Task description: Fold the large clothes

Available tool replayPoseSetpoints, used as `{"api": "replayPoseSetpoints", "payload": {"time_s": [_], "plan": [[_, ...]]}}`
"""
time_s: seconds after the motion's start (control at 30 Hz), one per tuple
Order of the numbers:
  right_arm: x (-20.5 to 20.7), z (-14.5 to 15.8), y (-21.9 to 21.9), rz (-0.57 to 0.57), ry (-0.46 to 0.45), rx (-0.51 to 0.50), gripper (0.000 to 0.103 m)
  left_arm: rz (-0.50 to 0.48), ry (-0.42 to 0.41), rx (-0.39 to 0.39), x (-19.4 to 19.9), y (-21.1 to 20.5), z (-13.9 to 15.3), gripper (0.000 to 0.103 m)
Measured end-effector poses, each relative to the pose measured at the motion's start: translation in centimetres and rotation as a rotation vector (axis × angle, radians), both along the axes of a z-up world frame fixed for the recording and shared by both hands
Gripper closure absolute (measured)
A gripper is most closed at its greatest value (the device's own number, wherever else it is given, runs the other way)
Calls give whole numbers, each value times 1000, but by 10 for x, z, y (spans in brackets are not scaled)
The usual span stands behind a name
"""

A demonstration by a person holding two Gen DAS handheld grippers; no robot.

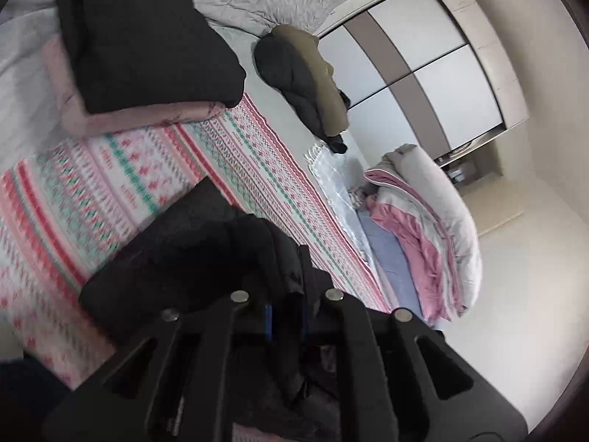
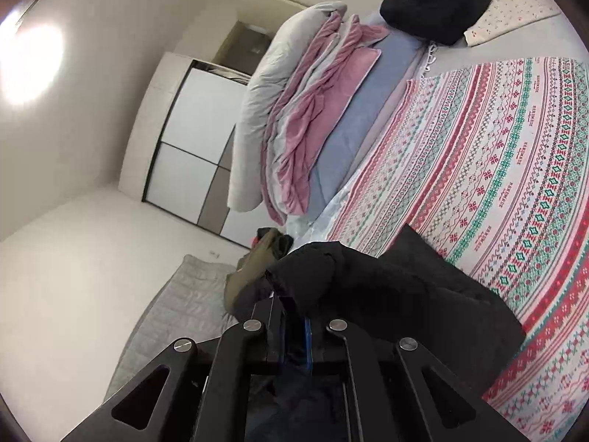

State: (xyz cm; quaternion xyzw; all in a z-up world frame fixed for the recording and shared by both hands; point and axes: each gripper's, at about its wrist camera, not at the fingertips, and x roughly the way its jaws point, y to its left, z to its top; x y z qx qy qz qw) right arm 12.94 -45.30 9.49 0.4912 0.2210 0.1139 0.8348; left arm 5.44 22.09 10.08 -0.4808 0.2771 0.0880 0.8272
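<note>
A large black padded jacket [image 1: 191, 254] lies partly on the patterned pink and green bedspread [image 1: 110, 169]. My left gripper [image 1: 287, 316] is shut on a fold of the jacket, which bunches up between the fingers. In the right wrist view the same black jacket [image 2: 397, 287] is lifted off the bedspread [image 2: 497, 169], and my right gripper [image 2: 296, 342] is shut on its edge. The pinched cloth hides both sets of fingertips.
A folded black garment [image 1: 140, 37] sits on a folded pink one [image 1: 121, 118] at the bed's far side. A dark and olive coat pile [image 1: 309, 84] lies near the bed edge. A rolled pink and grey duvet [image 2: 294, 110] and a wardrobe [image 1: 423, 73] stand beyond.
</note>
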Motion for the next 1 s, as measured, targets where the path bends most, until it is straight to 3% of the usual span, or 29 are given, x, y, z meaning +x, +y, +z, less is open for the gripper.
{"api": "replayPoseSetpoints", "payload": {"time_s": [0.13, 0.2, 0.27, 0.37, 0.43, 0.47, 0.53, 0.57, 0.6, 0.63, 0.7, 0.8, 0.83, 0.93, 1.0], "plan": [[80, -20, 16, -33, 85, -42, 96, -35, 96, 32, 88, 12, -32, 84], [119, -42, 25, -58, 144, -56, 95, -122, 147, -1, 142, 24, -77, 70], [165, -78, 32, -71, 229, -80, 92, -219, 211, -40, 171, 29, -115, 61], [204, -134, 37, -61, 399, -108, 88, -280, 326, -92, 191, 39, -162, 60], [213, -163, 29, -48, 448, 9, 86, -245, 242, -152, 181, 52, -156, 59], [213, -168, 24, -44, 444, 60, 82, -215, 193, -172, 173, 59, -150, 52], [207, -163, 14, -34, 382, 145, 60, -144, 113, -199, 157, 70, -140, 35], [199, -158, 7, -41, 313, 213, 28, -96, 84, -217, 146, 76, -136, 30], [193, -152, 3, -50, 255, 266, 10, -82, 78, -225, 141, 79, -134, 30], [184, -145, -1, -68, 191, 299, 10, -78, 69, -228, 134, 82, -131, 31], [177, -125, -2, -77, 145, 221, 10, -68, 73, -176, 125, 79, -124, 30], [182, -107, 18, -56, 228, -115, 10, -139, 178, -28, 134, 58, -122, 30], [184, -109, 25, -56, 250, -202, 10, -161, 192, -19, 141, 54, -125, 30], [192, -121, 39, -51, 310, -349, 10, -200, 275, 23, 151, 41, -139, 30], [195, -126, 42, -30, 327, -427, 11, -191, 333, 128, 157, 34, -142, 30]]}}
